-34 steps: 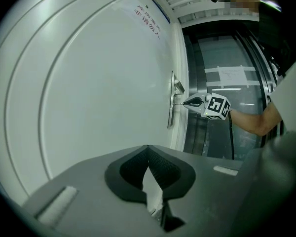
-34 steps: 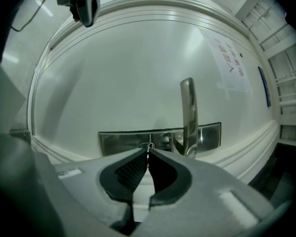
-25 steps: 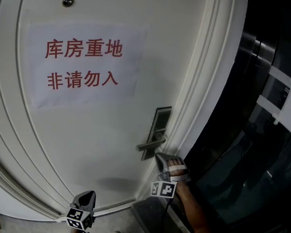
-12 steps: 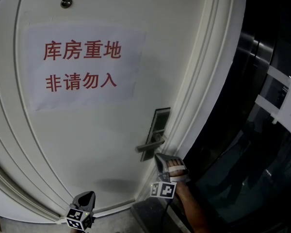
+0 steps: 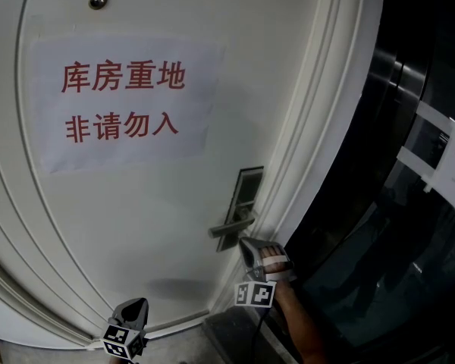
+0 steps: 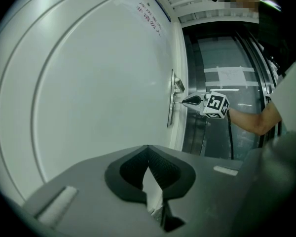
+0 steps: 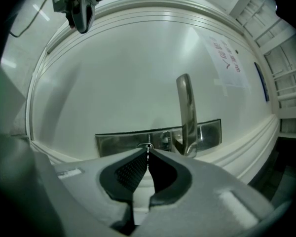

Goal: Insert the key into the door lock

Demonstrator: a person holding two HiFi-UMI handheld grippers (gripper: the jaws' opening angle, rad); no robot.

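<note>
On the white door (image 5: pixel 136 218) a metal lock plate (image 5: pixel 246 194) carries a lever handle (image 5: pixel 230 226). Just below the handle my right gripper (image 5: pixel 244 244) is level and shut on a thin key (image 7: pixel 148 151). In the right gripper view the key's tip sits at the ringed keyhole on the lock plate (image 7: pixel 123 141), left of the handle (image 7: pixel 186 107). How deep it sits I cannot tell. The left gripper view shows the right gripper (image 6: pixel 185 101) against the plate (image 6: pixel 170 107). My left gripper (image 5: pixel 136 303) hangs low by the door's bottom, shut and empty.
A paper sign (image 5: pixel 121 101) with red characters is stuck high on the door, under a small round fitting (image 5: pixel 98 1). The moulded door frame (image 5: pixel 318 127) runs down the right. Beyond it are dark glossy panels with taped papers (image 5: pixel 447 165). A person's forearm (image 5: pixel 299 328) trails behind the right gripper.
The head view has drifted slightly, so the door and sign sit a little further left. Neither gripper has visibly moved against the door.
</note>
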